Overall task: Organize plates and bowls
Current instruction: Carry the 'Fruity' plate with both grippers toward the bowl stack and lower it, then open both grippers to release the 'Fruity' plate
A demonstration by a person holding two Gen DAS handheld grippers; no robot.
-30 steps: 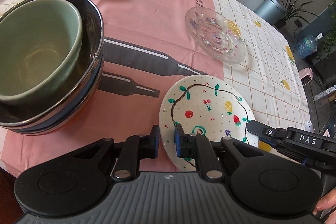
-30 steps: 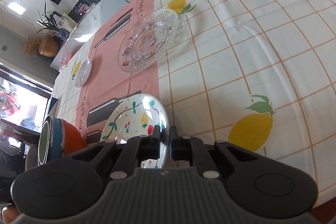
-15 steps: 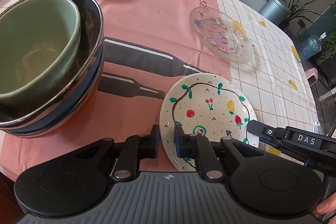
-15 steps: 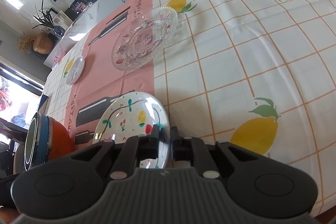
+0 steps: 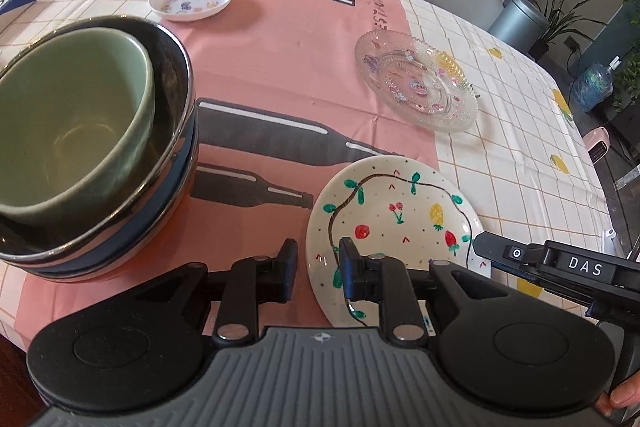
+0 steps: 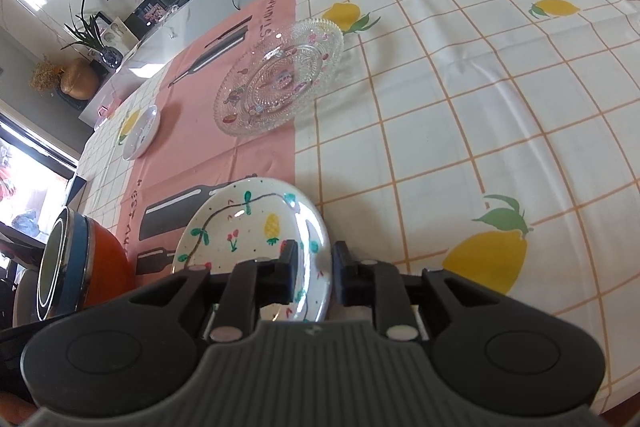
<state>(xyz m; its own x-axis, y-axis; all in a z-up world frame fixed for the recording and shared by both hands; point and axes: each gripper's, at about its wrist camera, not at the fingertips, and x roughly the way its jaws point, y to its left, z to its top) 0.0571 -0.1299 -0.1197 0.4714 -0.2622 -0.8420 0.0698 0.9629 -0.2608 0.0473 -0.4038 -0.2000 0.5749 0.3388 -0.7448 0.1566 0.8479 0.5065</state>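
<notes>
Painted plate [image 5: 394, 223] lies flat on the tabletop [image 5: 500, 147], 3 o'clock of the nested bowl stack [image 5: 80, 147], glass plate [image 5: 416, 83] at its 12. Left hand-held gripper [image 5: 318, 269] and right hand-held gripper [image 6: 314, 273] straddle opposite rims, jaws just been opening, pads off the rim (released). Glazed ceramic: stiff, slippery, chippable; grip the raised rim.
</notes>
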